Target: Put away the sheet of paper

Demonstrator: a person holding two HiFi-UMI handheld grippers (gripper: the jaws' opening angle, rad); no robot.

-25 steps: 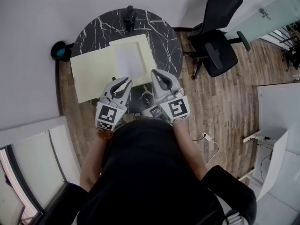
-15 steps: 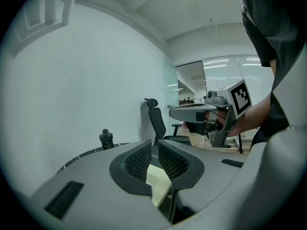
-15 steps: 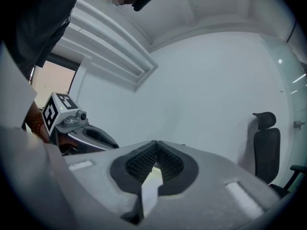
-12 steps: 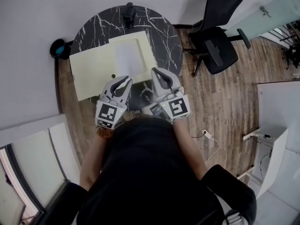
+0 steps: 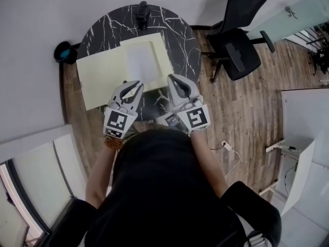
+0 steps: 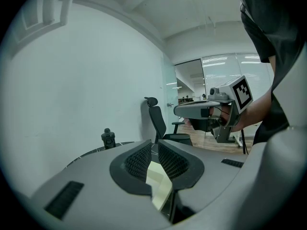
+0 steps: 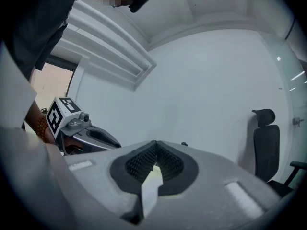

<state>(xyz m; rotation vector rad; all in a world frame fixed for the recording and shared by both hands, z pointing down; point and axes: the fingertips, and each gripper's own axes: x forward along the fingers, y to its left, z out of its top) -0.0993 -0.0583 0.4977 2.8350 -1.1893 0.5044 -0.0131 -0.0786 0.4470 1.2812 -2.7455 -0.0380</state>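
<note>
A pale yellow folder (image 5: 100, 78) lies open on the round black marble table (image 5: 177, 45). The white sheet of paper (image 5: 141, 62) rests on its right half. My left gripper (image 5: 134, 85) is at the folder's near edge. In the left gripper view its jaws (image 6: 154, 152) stand close together, with the yellow folder (image 6: 158, 186) pinched between them. My right gripper (image 5: 172, 80) is at the folder's near right corner. Its pads meet at the tips (image 7: 156, 152), and a pale edge of the folder (image 7: 149, 193) shows between them. Both grippers point away from the person, side by side.
A small black bottle (image 5: 142, 14) stands at the table's far edge. A black office chair (image 5: 239, 40) sits to the right on the wooden floor. A dark round bin (image 5: 64, 53) stands by the wall to the left. A cable (image 5: 229, 156) lies on the floor at the right.
The left gripper has edged slightly up and to the left along the folder's near edge. The right gripper and the paper look unmoved.
</note>
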